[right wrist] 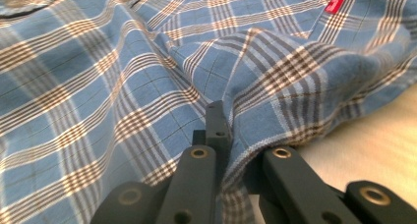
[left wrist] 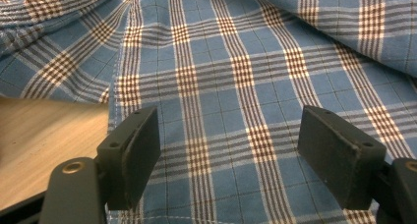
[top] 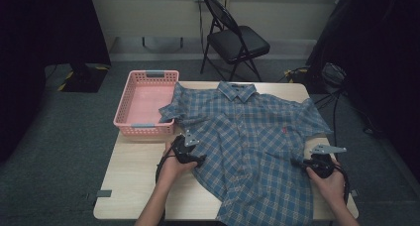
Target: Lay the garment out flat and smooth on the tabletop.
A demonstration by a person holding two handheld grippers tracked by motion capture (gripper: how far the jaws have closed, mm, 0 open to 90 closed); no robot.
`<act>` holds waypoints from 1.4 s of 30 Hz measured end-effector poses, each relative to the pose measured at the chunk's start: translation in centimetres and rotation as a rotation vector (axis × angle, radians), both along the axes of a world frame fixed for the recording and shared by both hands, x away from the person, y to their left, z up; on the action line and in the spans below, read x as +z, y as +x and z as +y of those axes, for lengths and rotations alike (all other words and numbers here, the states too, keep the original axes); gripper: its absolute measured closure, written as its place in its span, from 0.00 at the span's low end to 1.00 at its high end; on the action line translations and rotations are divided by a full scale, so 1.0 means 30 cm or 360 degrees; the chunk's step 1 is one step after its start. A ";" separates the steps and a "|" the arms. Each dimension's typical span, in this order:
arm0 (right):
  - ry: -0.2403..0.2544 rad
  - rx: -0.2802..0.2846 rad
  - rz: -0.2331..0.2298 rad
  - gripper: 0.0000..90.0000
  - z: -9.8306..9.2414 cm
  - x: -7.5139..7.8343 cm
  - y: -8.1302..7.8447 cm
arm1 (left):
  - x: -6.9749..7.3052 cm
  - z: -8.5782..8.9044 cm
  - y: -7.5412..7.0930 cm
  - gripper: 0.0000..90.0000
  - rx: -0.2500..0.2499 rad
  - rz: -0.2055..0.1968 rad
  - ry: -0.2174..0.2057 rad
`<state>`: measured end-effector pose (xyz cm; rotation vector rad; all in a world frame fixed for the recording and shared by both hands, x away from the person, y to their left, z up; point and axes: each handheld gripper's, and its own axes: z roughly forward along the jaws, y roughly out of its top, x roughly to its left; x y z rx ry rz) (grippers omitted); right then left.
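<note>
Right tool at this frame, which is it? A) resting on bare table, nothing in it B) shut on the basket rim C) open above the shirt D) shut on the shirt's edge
D: in the right gripper view the right tool has its jaws closed with a fold of the shirt edge pinched between them, by the table.

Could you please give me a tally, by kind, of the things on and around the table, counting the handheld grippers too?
Plaid shirts: 1, the blue shirt spread on the table.
Baskets: 1, the pink basket at the table's far left.
Folding chairs: 1, the black chair behind the table.
Grippers: 2, the left gripper and the right gripper.
Tables: 1.
Total: 6.
</note>
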<state>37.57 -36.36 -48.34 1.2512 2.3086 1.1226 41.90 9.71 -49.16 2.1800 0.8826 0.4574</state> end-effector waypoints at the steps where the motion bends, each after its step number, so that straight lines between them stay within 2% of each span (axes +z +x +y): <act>1: -0.0002 0.0015 0.0007 0.97 -0.007 -0.001 -0.015 | 0.000 0.000 0.000 0.26 -0.0001 0.0001 0.0001; 5: -0.0021 0.0053 0.0037 0.95 -0.027 -0.010 -0.062 | -0.004 0.000 0.001 0.26 0.0001 0.0010 0.0002; 6: -0.0026 0.0043 0.0036 0.92 -0.033 -0.010 -0.070 | -0.005 0.001 0.002 0.26 0.0001 0.0013 0.0004; 9: -0.0026 -0.0013 -0.0033 0.75 -0.048 0.009 -0.082 | -0.005 0.001 0.000 0.26 0.0000 0.0016 0.0008; 12: 0.0031 -0.0051 -0.0115 0.65 -0.047 0.053 -0.068 | -0.004 -0.001 0.000 0.26 0.0001 0.0016 0.0007; 13: 0.0029 -0.0065 -0.0131 0.62 -0.043 0.064 -0.058 | -0.005 -0.001 0.000 0.26 0.0000 0.0018 0.0006; 14: 0.0026 -0.0076 -0.0137 0.58 -0.040 0.070 -0.049 | -0.006 -0.001 0.000 0.26 -0.0003 0.0019 0.0005; 16: 0.0079 -0.0126 -0.0131 0.51 -0.041 0.081 -0.024 | -0.005 0.000 -0.001 0.26 -0.0003 0.0021 0.0006; 17: 0.0104 -0.0156 -0.0134 0.49 -0.044 0.089 -0.016 | -0.004 0.001 -0.002 0.26 -0.0004 0.0017 0.0008; 21: 0.0082 -0.0229 -0.0194 0.46 -0.060 0.112 -0.004 | -0.006 0.000 -0.001 0.26 -0.0005 0.0021 0.0003; 27: 0.0077 -0.0255 -0.0188 0.38 -0.076 0.151 -0.005 | -0.008 -0.002 -0.001 0.26 -0.0007 0.0022 0.0009; 29: 0.0080 -0.0266 -0.0205 0.36 -0.088 0.162 -0.008 | -0.009 -0.004 -0.001 0.26 -0.0008 0.0024 0.0010; 31: 0.0108 -0.0292 -0.0207 0.35 -0.099 0.175 -0.008 | -0.009 -0.004 0.000 0.26 -0.0007 0.0024 0.0009; 33: 0.0116 -0.0279 -0.0216 0.34 -0.090 0.181 0.007 | -0.007 -0.004 -0.001 0.26 -0.0007 0.0024 0.0013; 35: 0.0064 -0.0253 -0.0223 0.33 -0.068 0.179 0.030 | -0.007 -0.003 -0.002 0.26 -0.0010 0.0028 0.0013; 40: 0.0043 -0.0183 -0.0138 0.27 0.019 0.137 0.126 | -0.011 -0.002 -0.001 0.26 -0.0007 0.0035 -0.0008; 42: 0.0006 -0.0156 -0.0095 0.25 0.052 0.113 0.171 | -0.012 -0.001 -0.002 0.26 -0.0006 0.0040 -0.0013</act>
